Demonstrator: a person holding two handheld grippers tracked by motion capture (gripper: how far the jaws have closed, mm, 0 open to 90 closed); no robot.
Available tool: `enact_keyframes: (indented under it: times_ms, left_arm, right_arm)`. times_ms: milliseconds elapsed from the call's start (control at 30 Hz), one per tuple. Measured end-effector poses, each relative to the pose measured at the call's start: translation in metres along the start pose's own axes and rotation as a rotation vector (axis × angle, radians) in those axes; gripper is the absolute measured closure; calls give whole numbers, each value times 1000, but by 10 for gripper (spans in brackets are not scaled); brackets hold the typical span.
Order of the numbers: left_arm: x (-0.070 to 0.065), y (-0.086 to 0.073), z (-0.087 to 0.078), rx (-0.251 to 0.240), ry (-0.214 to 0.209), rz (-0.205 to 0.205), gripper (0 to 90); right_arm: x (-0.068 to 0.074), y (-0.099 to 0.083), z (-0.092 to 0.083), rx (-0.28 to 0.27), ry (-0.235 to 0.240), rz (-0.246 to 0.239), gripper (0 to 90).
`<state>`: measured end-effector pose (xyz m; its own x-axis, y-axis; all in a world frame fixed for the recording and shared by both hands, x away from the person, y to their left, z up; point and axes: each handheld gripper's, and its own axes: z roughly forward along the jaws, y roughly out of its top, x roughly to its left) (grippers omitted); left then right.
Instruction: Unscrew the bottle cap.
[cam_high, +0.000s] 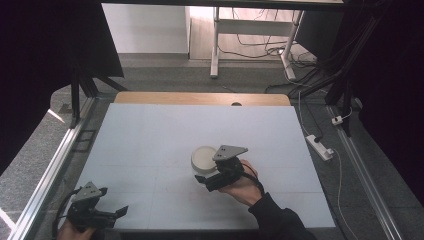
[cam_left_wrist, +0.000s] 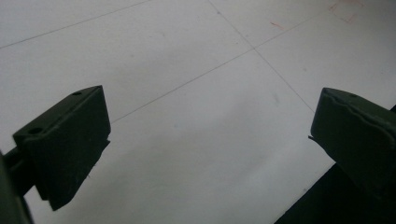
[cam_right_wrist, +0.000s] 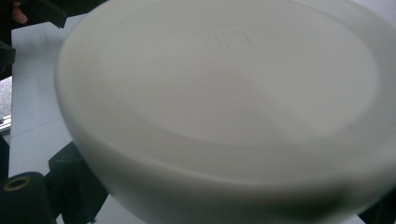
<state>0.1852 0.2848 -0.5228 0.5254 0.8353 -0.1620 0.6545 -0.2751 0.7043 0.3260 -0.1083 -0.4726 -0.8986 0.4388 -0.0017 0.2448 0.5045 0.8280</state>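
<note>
White bowl (cam_right_wrist: 224, 107) between right tongs (cam_high: 207, 180) (upside down)

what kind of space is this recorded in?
Most likely a lab or data-collection workroom, not a home. A bare white table stands inside a dark frame, loose cables and a power strip lie on grey carpet, and a hand-held right gripper works a white bowl.

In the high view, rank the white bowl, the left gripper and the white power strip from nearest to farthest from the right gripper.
1. White bowl: right at the right gripper, mid-table.
2. White power strip: on the floor off the table's right edge.
3. Left gripper: at the table's near left corner, jaws apart.
</note>
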Motion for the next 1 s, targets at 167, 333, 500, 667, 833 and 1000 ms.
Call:
enact_keyframes:
  times_ms: [167, 333, 500, 667, 833, 1000]
  left_arm:
    - [-1, 1, -1, -19, 3, 10, 0]
    - [-1, 5, -2, -30, -5, 10, 0]
    - [-3, 10, -4, -46, -13, 19, 0]
    - [-5, 20, -2, -43, -45, 51, 0]
    - [-10, 31, 1, -69, -87, 124, 0]
    - [-10, 42, 6, -113, -170, 139, 0]
  right_arm:
    - [1, 0, -1, -2, 3, -6, 64]
    - [2, 0, -1, -3, 6, -10, 64]
    - [2, 0, -2, -3, 5, -11, 64]
    - [2, 0, -2, -4, 9, -14, 64]
    - [3, 0, -2, -5, 13, -17, 64]
    - [3, 0, -3, -7, 16, -20, 64]
